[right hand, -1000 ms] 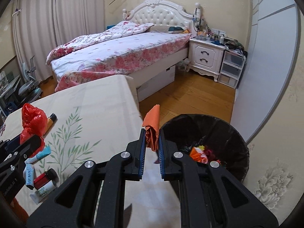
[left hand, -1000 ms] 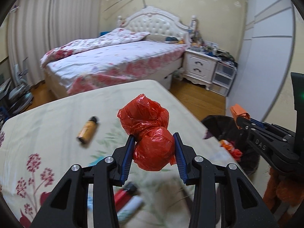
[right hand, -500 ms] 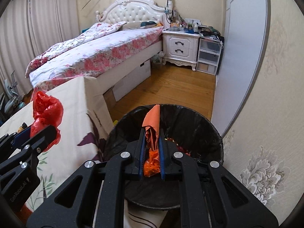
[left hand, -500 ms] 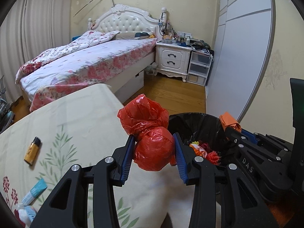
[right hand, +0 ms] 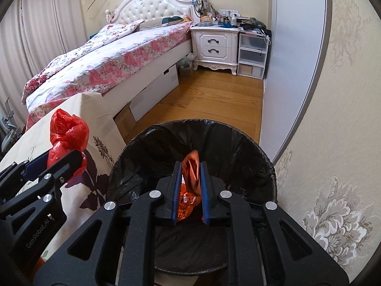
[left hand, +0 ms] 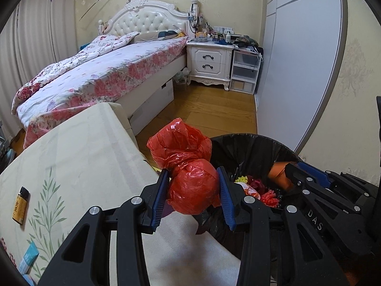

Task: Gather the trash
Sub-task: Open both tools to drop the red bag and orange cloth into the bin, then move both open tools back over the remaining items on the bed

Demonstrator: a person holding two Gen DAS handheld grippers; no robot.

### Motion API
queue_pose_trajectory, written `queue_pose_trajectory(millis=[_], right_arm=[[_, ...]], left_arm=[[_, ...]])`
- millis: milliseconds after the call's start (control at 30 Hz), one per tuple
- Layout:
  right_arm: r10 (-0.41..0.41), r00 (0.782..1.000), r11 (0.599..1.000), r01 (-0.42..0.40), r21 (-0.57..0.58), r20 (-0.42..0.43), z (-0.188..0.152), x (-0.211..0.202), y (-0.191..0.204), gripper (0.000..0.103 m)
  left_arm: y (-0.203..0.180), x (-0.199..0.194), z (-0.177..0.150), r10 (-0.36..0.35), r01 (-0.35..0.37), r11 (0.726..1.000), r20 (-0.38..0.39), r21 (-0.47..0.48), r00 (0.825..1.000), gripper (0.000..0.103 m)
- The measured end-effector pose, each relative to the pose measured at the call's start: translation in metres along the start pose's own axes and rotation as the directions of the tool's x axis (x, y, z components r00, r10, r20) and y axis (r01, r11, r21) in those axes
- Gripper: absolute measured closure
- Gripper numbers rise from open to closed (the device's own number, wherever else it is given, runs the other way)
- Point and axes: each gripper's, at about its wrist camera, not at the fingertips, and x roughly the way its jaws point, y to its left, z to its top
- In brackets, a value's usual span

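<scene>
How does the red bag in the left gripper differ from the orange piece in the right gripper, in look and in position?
The red plastic bag is bulky and knotted into a ball; the orange piece is thin and folded flat. The left gripper clamps the red plastic bag wide, beside the black bin near the table edge; the right gripper holds the orange piece over the bin's opening, jaws slightly parted. Both are crinkled trash between blue pads.
</scene>
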Motion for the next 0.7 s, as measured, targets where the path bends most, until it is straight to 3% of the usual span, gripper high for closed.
queue_pose_trajectory(millis=[267,367,700], right_arm=[[-0.013,1.0,1.0,0.013,0.024,-0.004,-0.001,0.004,-0.009,0.073],[-0.024,1.0,0.999,0.024,0.031,0.002,-0.001,0.002,-0.011,0.068],[-0.032,0.999,0.999,0.031,0.035,0.009,0.003,0.002,-0.011,0.063]], left_arm=[[-0.008,0.015,0.003,-0.002,0.003,1.0,-0.02,0.016,1.0,0.059],[-0.007,0.017,0.003,0.006,-0.006,1.0,-0.014,0.019,1.0,0.044],[0.0,0.011,0.004,0.011,-0.011,1.0,-0.004,-0.014,1.0,0.031]])
